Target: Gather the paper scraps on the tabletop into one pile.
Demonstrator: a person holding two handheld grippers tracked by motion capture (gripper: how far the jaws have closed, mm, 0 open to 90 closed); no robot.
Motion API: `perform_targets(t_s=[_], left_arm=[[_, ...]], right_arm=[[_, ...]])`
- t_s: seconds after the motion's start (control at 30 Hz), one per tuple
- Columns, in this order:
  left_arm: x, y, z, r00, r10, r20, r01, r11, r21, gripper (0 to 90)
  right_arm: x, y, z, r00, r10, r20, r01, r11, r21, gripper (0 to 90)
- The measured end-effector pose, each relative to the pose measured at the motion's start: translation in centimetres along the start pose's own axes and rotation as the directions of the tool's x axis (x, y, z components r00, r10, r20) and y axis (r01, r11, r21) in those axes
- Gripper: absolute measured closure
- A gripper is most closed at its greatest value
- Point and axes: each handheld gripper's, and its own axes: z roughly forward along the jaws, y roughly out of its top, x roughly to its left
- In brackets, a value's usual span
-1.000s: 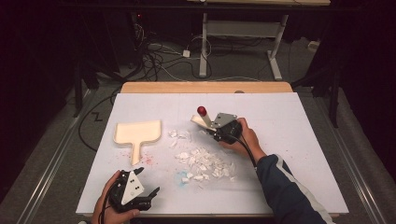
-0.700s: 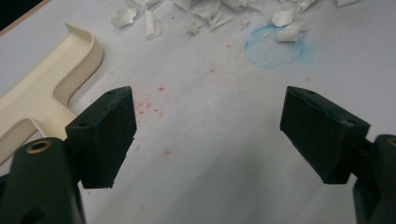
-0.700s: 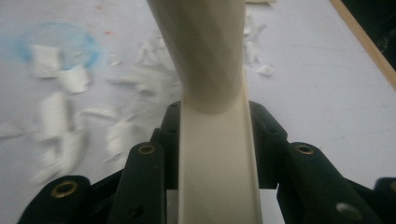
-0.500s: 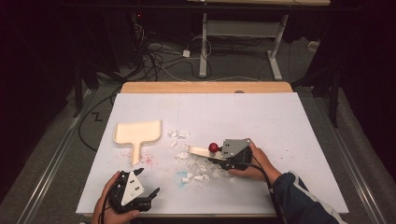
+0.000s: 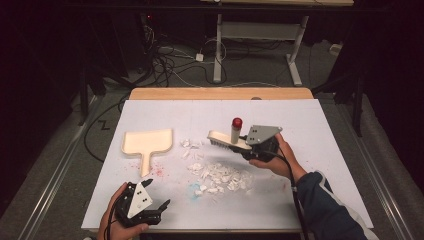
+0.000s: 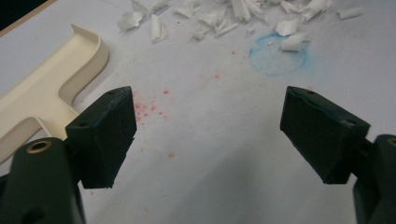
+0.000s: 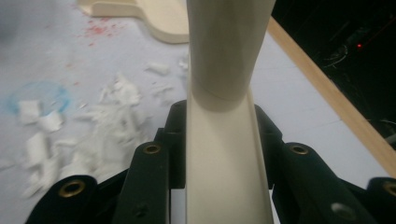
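Right claw (image 5: 239, 146): clamped on the cream brush (image 5: 226, 140) by its handle; in the right gripper view the handle (image 7: 224, 154) runs straight up between both jaws, pressed on each side.
Brush: held just above the paper scraps (image 5: 217, 175), at the far edge of the pile, head pointing toward the dustpan (image 5: 147, 142). Upright peg with a red knob (image 5: 237, 122) stands on its back. Bristles face down; cannot tell if they touch the table (image 5: 310, 130).
Left claw (image 5: 161, 209): wide, nothing between the jaws. In the left gripper view bare table (image 6: 210, 140) lies between them.
Left claw place: near edge of the table, well short of the scraps, on the dustpan's side.
Dustpan: flat on the table left of the scraps, apart from them, handle toward the near edge.
Scraps: loose white pile mid-table; a few strays (image 5: 190, 145) between pile and dustpan.
Marks: faint blue ring (image 6: 278, 56) at the pile's near edge; red specks (image 5: 157, 171) by the dustpan handle.
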Motion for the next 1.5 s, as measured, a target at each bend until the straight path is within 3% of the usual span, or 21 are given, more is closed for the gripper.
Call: perform_targets(t_s=[0.17, 0.23, 0.4, 0.53, 0.6, 0.77, 0.9, 0.97, 1.1, 1.23, 1.5], left_arm=[[0.4, 0.0, 0.1, 1.0000, -0.006, 0.002, 0.006, 1.0000, -0.004, 17.4], [0.3, 0.0, 0.2, 1.0000, -0.007, 0.006, 0.007, 1.0000, -0.006, 17.4], [0.0, -0.1, 0.7, 0.9997, -0.012, 0.023, 0.011, 0.9998, 0.018, 17.5], [0.0, -0.1, 0.7, 0.9997, -0.009, 0.023, 0.008, 0.9999, 0.014, 17.4], [0.0, -0.2, 0.7, 0.9995, -0.018, 0.027, 0.017, 0.9996, 0.023, 17.4], [0.0, -0.3, 0.5, 0.9996, -0.017, 0.024, 0.017, 0.9997, 0.020, 17.4], [0.0, -0.3, 0.3, 0.9996, -0.017, 0.022, 0.017, 0.9997, 0.019, 17.5], [0.1, -0.4, 0.3, 0.9996, -0.017, 0.020, 0.017, 0.9996, 0.024, 17.4], [0.2, -0.4, 0.4, 0.9996, -0.012, 0.023, 0.012, 0.9996, 0.026, 17.5], [0.1, -0.4, 0.4, 0.9994, -0.010, 0.032, 0.009, 0.9995, 0.029, 17.5], [-0.1, -0.4, 0.4, 0.9990, -0.005, 0.044, 0.003, 0.9995, 0.031, 17.5]], right_arm=[[-2.3, 1.5, 3.5, 0.9974, 0.007, 0.071, -0.010, 0.999, 0.035, 68.7], [-3.0, 1.9, 5.4, 0.9966, 0.024, 0.078, -0.027, 0.998, 0.048, 68.7], [-3.0, 3.0, 10.1, 0.9958, -0.013, 0.091, 0.005, 0.996, 0.088, 68.7], [-2.2, 3.7, 12.6, 0.9971, -0.016, 0.075, 0.009, 0.996, 0.092, 68.7], [-1.8, 4.0, 13.3, 0.9993, -0.006, 0.038, 0.003, 0.996, 0.084, 68.7], [-0.4, 4.4, 14.2, 0.9993, -0.034, -0.012, 0.035, 0.996, 0.084, 68.5], [-0.1, 4.0, 13.7, 0.9963, -0.041, -0.076, 0.046, 0.997, 0.066, 68.3], [-0.2, 3.7, 13.1, 0.9901, -0.049, -0.132, 0.056, 0.997, 0.051, 68.2], [-0.2, 3.2, 11.7, 0.9698, -0.084, -0.229, 0.093, 0.995, 0.028, 68.3], [0.1, 2.5, 10.1, 0.9365, -0.130, -0.326, 0.142, 0.990, 0.012, 68.2], [1.3, 1.1, 6.6, 0.8977, -0.184, -0.400, 0.200, 0.980, -0.003, 68.3]])
